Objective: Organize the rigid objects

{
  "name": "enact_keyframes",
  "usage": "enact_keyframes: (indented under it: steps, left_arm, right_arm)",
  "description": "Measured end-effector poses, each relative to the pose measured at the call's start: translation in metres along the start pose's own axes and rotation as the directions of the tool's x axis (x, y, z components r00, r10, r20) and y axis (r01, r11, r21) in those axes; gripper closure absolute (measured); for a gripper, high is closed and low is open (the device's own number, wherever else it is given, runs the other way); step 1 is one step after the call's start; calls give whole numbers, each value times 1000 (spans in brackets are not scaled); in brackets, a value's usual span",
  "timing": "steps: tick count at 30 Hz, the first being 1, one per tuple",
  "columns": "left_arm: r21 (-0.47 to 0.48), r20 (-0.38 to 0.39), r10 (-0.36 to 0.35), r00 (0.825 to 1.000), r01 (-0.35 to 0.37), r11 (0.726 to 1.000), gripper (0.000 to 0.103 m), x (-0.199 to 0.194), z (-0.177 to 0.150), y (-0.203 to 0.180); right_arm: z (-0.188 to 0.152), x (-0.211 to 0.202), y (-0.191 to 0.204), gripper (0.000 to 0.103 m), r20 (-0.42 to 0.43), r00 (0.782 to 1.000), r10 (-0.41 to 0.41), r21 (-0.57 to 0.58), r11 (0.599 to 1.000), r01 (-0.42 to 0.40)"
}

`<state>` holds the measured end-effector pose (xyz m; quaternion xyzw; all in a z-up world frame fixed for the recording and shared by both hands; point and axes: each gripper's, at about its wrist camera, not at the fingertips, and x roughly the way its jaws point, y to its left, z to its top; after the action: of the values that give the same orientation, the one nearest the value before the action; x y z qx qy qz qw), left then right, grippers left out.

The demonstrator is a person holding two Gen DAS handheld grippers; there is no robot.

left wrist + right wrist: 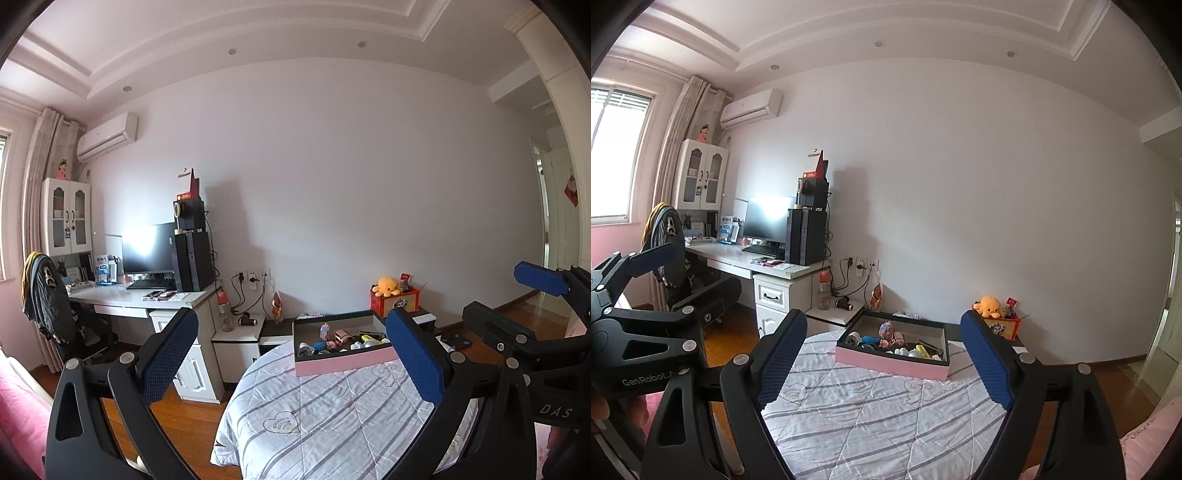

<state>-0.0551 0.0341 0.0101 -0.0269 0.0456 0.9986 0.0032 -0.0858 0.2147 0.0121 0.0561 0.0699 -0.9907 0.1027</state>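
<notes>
A shallow pink box (343, 363) with a dark inside sits at the far end of the striped quilt (332, 413). It holds several small items: a blue piece, a white roll, yellow and pink bits. My left gripper (291, 321) hovers over the bed, well short of the box, open and empty. My right gripper (882, 319) is likewise open and empty, with the pink box (890, 363) ahead of it. Each gripper shows in the other's view: the right gripper (493, 293) at the right, the left gripper (701, 269) at the left.
A white desk (738, 258) with a monitor and computer tower stands at the left, a clothes-draped chair (665, 240) beside it. A low bedside unit (240, 328) carries a bottle. A red box with a yellow plush (990, 306) stands behind the bed. Wooden floor lies left of the bed.
</notes>
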Motion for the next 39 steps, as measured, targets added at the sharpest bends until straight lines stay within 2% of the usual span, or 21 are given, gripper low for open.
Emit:
enact_keyframes:
  steps: [5, 13, 39]
  left_arm:
    - [-2, 25, 2, 1000, -2, 1000, 0, -15, 2, -1]
    - [8, 22, 1, 1000, -1, 1000, 0, -22, 1, -5]
    - [16, 16, -5, 1000, 5, 1000, 0, -17, -2, -11]
  right_arm:
    - [3, -15, 4, 16, 20, 1000, -5, -7, 1000, 5]
    - [2, -29, 6, 16, 20, 1000, -18, -11, 1000, 18]
    - [-1, -25, 4, 16, -6, 1000, -27, -5, 1000, 27]
